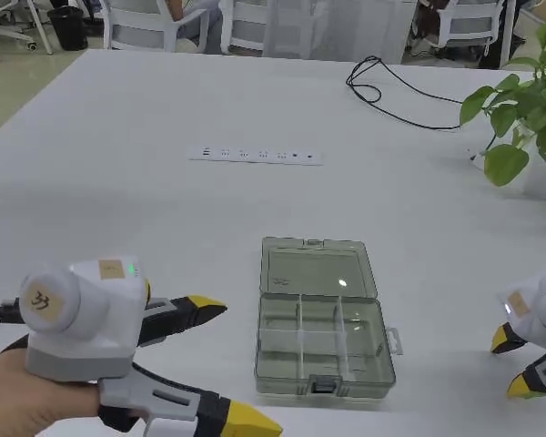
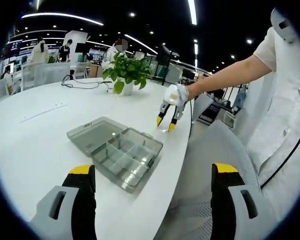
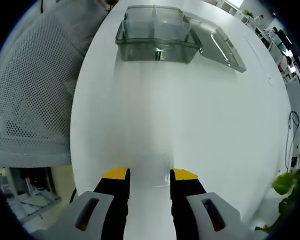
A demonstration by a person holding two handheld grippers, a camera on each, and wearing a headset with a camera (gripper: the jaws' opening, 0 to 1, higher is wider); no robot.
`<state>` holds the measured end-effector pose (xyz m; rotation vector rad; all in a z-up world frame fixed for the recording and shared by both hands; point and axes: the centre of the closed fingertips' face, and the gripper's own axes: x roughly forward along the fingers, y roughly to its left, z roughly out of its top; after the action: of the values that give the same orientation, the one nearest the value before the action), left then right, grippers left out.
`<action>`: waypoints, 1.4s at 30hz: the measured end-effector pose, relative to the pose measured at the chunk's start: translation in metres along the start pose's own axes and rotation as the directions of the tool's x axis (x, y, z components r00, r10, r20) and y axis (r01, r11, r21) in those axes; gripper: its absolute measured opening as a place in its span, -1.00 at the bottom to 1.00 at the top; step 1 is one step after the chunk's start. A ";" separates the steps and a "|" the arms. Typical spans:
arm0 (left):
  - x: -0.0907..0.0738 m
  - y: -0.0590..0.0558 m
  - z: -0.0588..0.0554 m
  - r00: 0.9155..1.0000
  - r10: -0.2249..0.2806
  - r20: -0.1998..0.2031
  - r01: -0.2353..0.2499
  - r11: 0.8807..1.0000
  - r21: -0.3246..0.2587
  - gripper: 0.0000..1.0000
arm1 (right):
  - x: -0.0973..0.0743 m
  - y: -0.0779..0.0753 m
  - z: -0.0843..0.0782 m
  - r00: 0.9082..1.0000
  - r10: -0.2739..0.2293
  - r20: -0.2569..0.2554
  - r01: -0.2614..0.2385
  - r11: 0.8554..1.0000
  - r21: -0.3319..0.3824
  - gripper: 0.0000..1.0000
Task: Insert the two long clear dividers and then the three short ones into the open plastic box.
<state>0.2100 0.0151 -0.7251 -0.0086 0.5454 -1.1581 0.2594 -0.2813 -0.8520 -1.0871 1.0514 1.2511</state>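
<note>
Although the clear dividers (image 1: 300, 320) inside blur into its walls, the open plastic box (image 1: 282, 382) sits on the white table (image 1: 164, 209) between the left gripper (image 1: 232, 362), jaws spread wide and empty, and the right gripper (image 1: 510, 364), cut off at the frame edge, jaws also parted.

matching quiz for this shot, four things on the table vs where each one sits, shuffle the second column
Things:
1. clear plastic box with hinged lid
2. flat white power strip
3. thin black cable
4. green leafy plant in a white pot

Places on the white table:
a. far side, lying in a loop
b. right edge
c. near side, lid laid open
d. middle, beyond the box

Pairs: 1-c, 2-d, 3-a, 4-b
</note>
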 end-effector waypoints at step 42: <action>0.058 -0.025 0.080 0.986 -0.046 0.158 0.105 0.917 -0.384 0.10 | -0.140 0.017 0.180 0.907 -0.283 0.311 0.302 0.953 -0.014 -0.35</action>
<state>0.2382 -0.0675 -0.6722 -0.4611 0.6426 -1.0967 0.2381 -0.1288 -0.6823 -1.0146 0.5919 1.1667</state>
